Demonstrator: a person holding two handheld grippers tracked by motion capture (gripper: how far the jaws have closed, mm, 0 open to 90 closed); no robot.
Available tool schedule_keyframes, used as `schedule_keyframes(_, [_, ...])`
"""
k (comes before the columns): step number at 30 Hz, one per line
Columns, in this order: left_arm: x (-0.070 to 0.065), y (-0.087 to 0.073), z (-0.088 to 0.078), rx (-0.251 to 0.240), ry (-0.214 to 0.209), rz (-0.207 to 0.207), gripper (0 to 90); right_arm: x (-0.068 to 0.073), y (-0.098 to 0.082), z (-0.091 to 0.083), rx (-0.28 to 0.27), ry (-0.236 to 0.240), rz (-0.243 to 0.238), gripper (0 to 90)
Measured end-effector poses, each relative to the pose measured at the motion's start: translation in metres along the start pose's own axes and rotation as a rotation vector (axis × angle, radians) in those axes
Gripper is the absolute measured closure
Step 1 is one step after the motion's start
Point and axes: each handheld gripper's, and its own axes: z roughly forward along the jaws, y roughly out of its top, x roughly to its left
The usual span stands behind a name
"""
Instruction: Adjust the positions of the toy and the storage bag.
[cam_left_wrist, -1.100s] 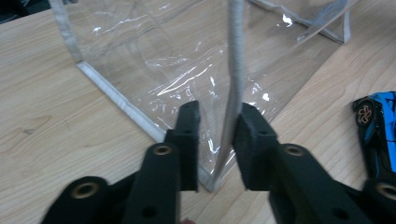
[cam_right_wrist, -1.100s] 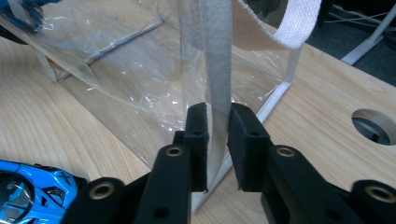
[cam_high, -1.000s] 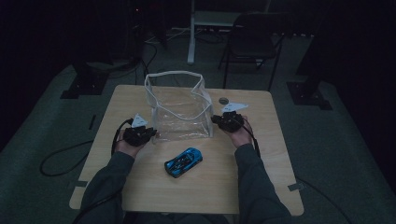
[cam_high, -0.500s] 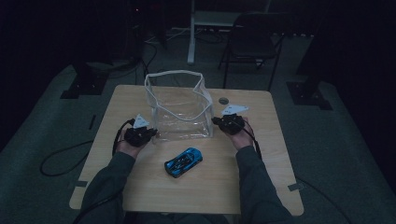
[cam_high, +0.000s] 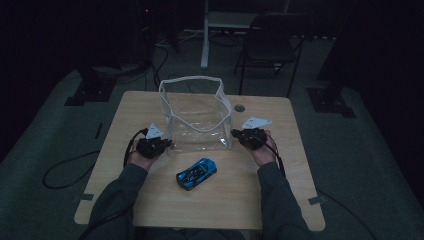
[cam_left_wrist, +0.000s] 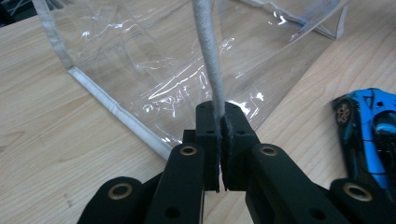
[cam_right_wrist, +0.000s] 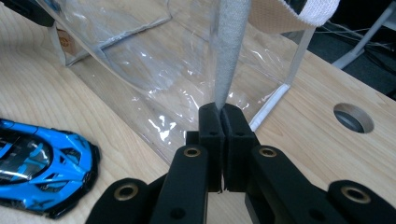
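A clear plastic bag (cam_high: 195, 117) with white fabric trim stands open-topped in the middle of the wooden table (cam_high: 150, 205). My left gripper (cam_high: 163, 144) is at the bag's left front corner. In the left gripper view it (cam_left_wrist: 219, 114) is shut on the bag's white trim (cam_left_wrist: 209, 65). My right gripper (cam_high: 237, 134) is at the right front corner, and in the right gripper view it (cam_right_wrist: 219, 112) is shut on the trim (cam_right_wrist: 229, 51) there. A blue toy car (cam_high: 196, 173) lies on the table in front of the bag, between my forearms; the car (cam_left_wrist: 369, 135) (cam_right_wrist: 37, 163) is apart from the bag.
A round cable hole (cam_high: 239, 107) (cam_right_wrist: 353, 117) is in the table behind the bag's right side. A dark chair (cam_high: 270, 40) and a white desk leg (cam_high: 205, 35) stand beyond the far edge. A cable (cam_high: 65, 170) loops on the floor at the left.
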Motion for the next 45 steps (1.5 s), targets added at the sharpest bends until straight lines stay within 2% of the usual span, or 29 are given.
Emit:
schedule_keyframes(5, [-0.006, 0.003, 0.003, 0.002, -0.01, 0.015, 87.3, 0.002, -0.009, -0.01, -0.022, -0.007, 0.025, 88.6])
schedule_keyframes(16, [-0.017, 0.007, 0.007, 0.0, -0.039, 0.036, 87.3, 0.007, -0.02, -0.029, -0.013, -0.031, -0.001, 88.6])
schedule_keyframes(30, [-0.035, 0.017, 0.018, 0.005, -0.076, 0.079, 87.3, 0.006, -0.04, -0.055, -0.027, -0.065, 0.027, 88.5])
schedule_keyframes(45, [-0.049, 0.02, 0.021, 0.003, -0.091, 0.1, 87.2, 0.005, -0.052, -0.07, -0.046, -0.08, 0.047, 88.4])
